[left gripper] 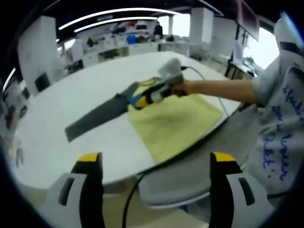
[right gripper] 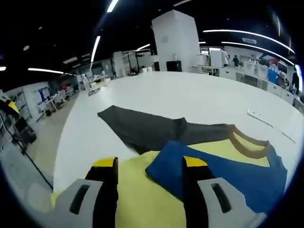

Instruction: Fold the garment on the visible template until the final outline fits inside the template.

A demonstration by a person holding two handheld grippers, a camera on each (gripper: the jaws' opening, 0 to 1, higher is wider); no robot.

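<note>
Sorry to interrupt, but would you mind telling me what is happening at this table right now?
A person is folding a garment, blue and dark grey, over a yellow template on a white table. The right claw is open, low over the garment's blue folded edge, reaching in from the person's outstretched arm. The left claw hangs open, back off the table edge. The dark grey part still stretches well past the template, so the fold is unfinished.

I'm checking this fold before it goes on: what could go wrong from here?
1. The yellow template reaches the table's near edge, so dragging cloth toward the person might pull it over.
2. The dark garment piece lies mostly off the template on bare table, so the outline may not fit yet.
3. The right gripper straddles the folded blue garment's corner; closing there could catch only a corner and undo the fold.
</note>
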